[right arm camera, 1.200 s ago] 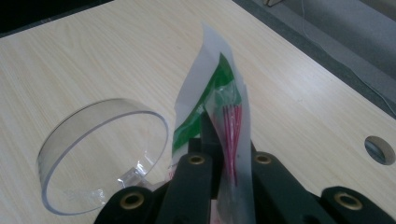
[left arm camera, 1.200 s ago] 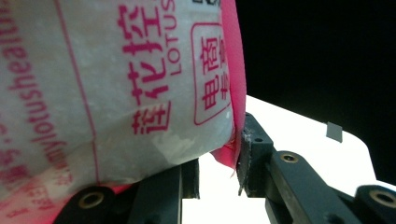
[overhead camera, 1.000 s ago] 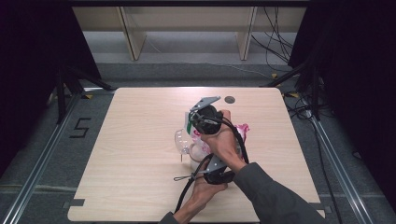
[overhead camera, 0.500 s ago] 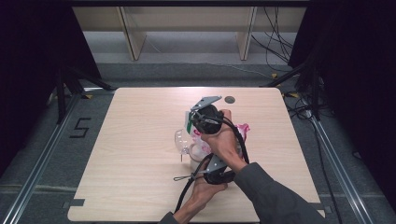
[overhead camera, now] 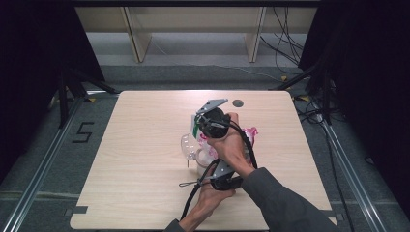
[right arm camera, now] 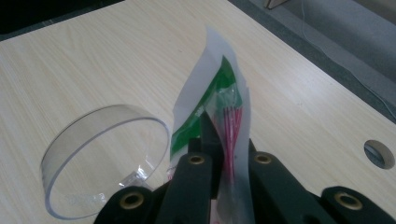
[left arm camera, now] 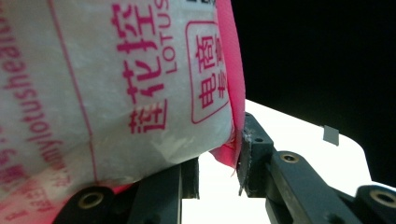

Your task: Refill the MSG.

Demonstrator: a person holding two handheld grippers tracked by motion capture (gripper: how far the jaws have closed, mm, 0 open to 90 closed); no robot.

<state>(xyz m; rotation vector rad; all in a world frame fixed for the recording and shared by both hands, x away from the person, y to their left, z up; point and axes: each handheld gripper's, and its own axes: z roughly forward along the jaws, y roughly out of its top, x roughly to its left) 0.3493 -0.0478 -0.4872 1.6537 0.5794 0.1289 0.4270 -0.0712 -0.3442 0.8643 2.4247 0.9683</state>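
Note:
A white bag with pink print point(left arm camera: 116, 84) is held above the middle of the table between both grippers. My left gripper point(left arm camera: 217, 163) grips its lower pink edge; the right pad point(left arm camera: 247, 149) presses on it. In the high view that gripper point(overhead camera: 216, 171) sits low, under the person's right hand. My right gripper point(right arm camera: 212, 135) is shut on the bag's thin green-and-white top strip point(right arm camera: 210, 88). From above, this gripper point(overhead camera: 200, 126) is at the upper end of the bag point(overhead camera: 251, 133). A clear round plastic container point(right arm camera: 102, 154) stands just to the left of the bag point(overhead camera: 187, 145).
The light wooden table point(overhead camera: 145, 169) has a round cable hole point(overhead camera: 237, 103) near its far edge, also seen from the right gripper point(right arm camera: 378, 154). A black cable point(overhead camera: 193, 198) trails from the grippers toward the front edge. Dark curtains and metal rails flank the table.

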